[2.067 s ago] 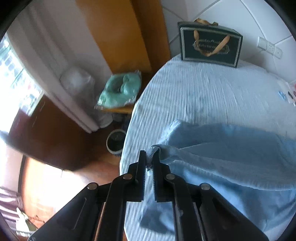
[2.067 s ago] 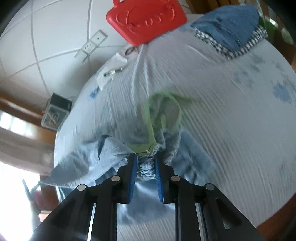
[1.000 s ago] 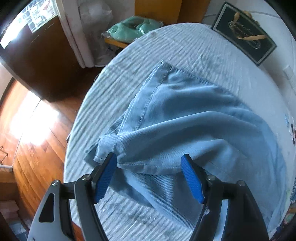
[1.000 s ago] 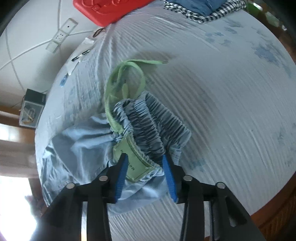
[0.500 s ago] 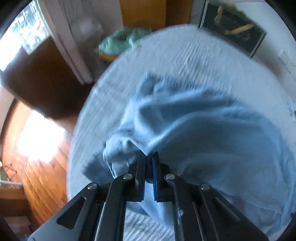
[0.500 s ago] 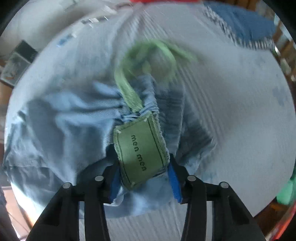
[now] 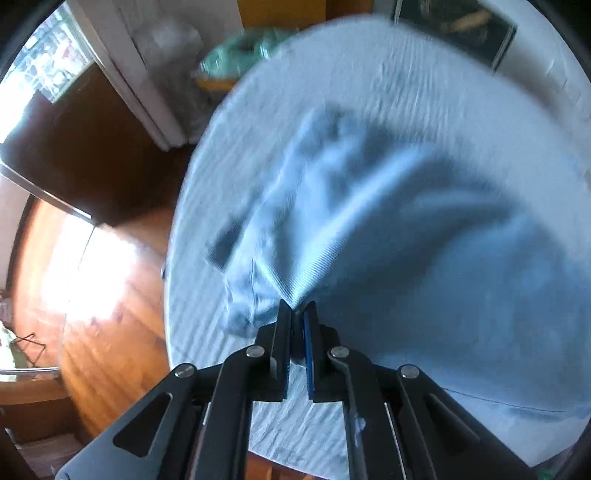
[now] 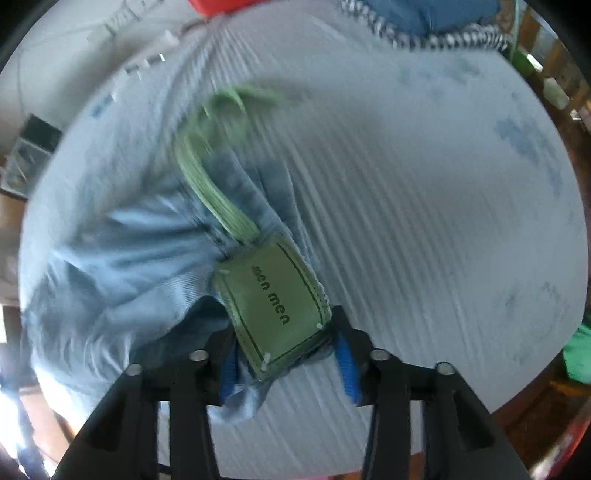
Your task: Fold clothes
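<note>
Light blue denim shorts (image 7: 406, 229) lie bunched on a round table with a pale blue ribbed cloth (image 7: 369, 74). My left gripper (image 7: 297, 314) is shut on a fold of the leg end and lifts it. In the right wrist view the waistband (image 8: 129, 266) carries a green "men men" patch (image 8: 273, 306) and a green drawstring (image 8: 210, 184). My right gripper (image 8: 286, 354) has its jaws around the waistband at the patch, holding it.
A dark gift bag (image 7: 454, 26) stands at the table's far edge. A red case (image 8: 218, 7) and folded blue and checked clothes (image 8: 436, 18) lie at the far side. Wooden floor (image 7: 92, 277) and a dark cabinet (image 7: 74, 147) are left of the table.
My left gripper opened over the shorts' leg end, then shut on a fold and is pulling it up. My right gripper opened wider, moved in and closed around the waistband at the patch.
</note>
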